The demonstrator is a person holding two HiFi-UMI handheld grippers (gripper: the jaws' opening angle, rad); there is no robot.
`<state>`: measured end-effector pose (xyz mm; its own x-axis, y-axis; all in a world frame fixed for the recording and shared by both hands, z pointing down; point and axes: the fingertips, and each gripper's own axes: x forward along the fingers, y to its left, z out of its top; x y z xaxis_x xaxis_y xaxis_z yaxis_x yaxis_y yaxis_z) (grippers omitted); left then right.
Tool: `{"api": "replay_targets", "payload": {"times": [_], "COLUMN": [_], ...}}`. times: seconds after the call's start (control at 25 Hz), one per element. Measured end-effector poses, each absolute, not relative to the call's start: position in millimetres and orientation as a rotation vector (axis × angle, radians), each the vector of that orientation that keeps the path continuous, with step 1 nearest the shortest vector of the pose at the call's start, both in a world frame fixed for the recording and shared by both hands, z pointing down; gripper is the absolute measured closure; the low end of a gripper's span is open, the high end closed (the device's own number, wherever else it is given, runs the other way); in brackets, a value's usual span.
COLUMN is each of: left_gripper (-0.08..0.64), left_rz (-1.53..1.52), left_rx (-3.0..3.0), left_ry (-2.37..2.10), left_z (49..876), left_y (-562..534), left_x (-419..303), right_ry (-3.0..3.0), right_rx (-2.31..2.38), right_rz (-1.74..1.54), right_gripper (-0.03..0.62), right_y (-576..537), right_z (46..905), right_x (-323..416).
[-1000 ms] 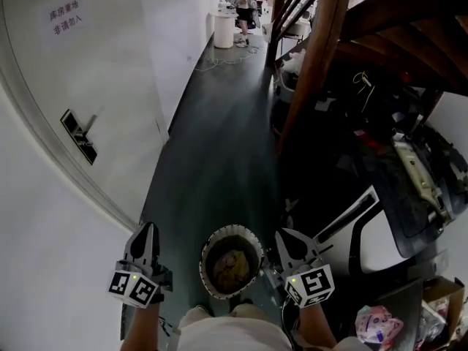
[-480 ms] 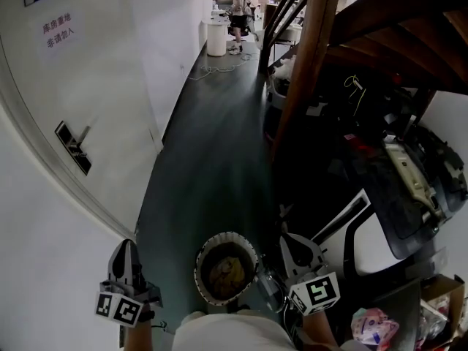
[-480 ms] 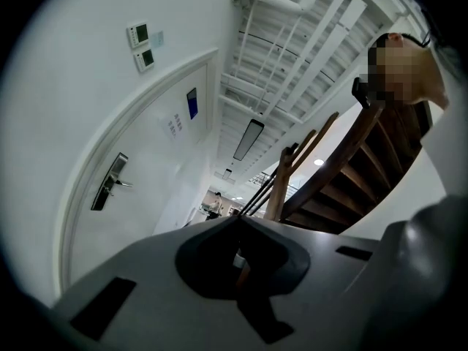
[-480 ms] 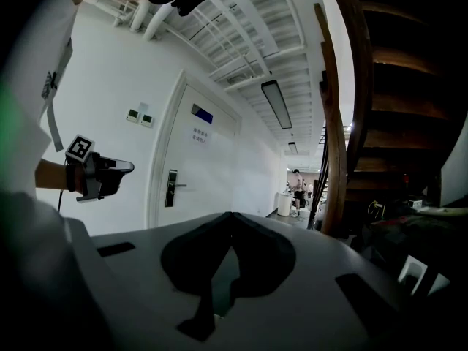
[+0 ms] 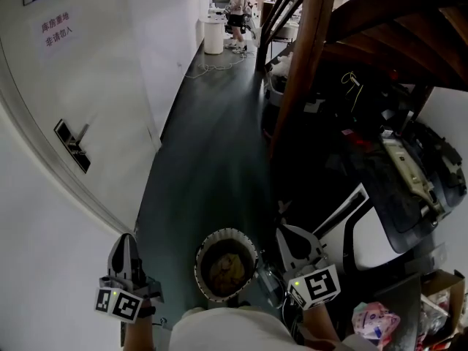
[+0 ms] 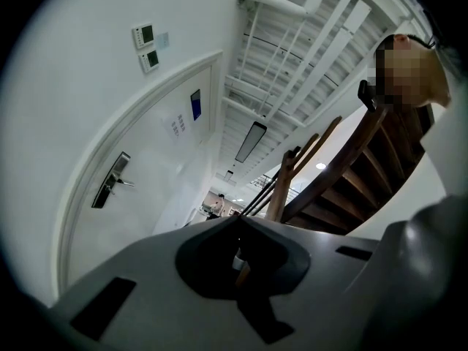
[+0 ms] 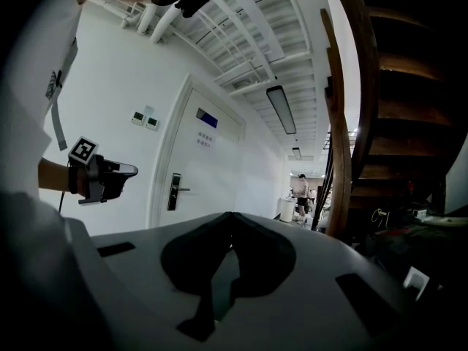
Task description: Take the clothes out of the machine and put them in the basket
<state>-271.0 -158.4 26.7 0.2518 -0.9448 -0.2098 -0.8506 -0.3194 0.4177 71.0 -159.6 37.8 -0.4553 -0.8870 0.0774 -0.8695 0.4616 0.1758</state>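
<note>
A round white basket [image 5: 208, 240] stands on the dark floor right in front of me, with a yellowish cloth [image 5: 228, 268] lying in it. My left gripper [image 5: 126, 240] hangs to the basket's left, shut and empty, and points down the corridor. To the basket's right my right gripper [image 5: 282, 232] is likewise shut with nothing in it. In the left gripper view the left gripper's [image 6: 238, 219] tips meet; in the right gripper view the right gripper's [image 7: 231, 215] tips meet too. A white and black machine body [image 5: 376, 243] sits just right of the right gripper.
A white door with a handle [image 5: 72, 145] fills the left wall. A wooden stair post [image 5: 301, 72] and stairs rise on the right over dark clutter. A person [image 5: 236, 9] and a white bin [image 5: 213, 35] are far down the corridor. A pink-white bag [image 5: 373, 320] lies at bottom right.
The left gripper has shifted to the lower left of the head view, away from the basket. The right gripper and basket keep nearly the same places.
</note>
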Motion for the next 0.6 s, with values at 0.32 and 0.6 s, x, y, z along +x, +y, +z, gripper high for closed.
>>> {"api": "replay_targets", "payload": {"times": [0.32, 0.6], "left_gripper": [0.546, 0.546], "left_rz": [-0.623, -0.612], "left_rx": [2.321, 2.310], "left_ry": [-1.673, -1.668], "left_z": [22.3, 26.3], "left_y": [-147.2, -135.9], "left_x": [-268.8, -266.4], "right_ry": [-2.564, -2.562], "right_rx": [1.528, 1.507], "right_rz": [-0.159, -0.153], "right_gripper": [0.580, 0.580], "right_y": [-147.3, -132.9], "right_z": [40.8, 45.2], "right_x": [62.3, 56.9]}}
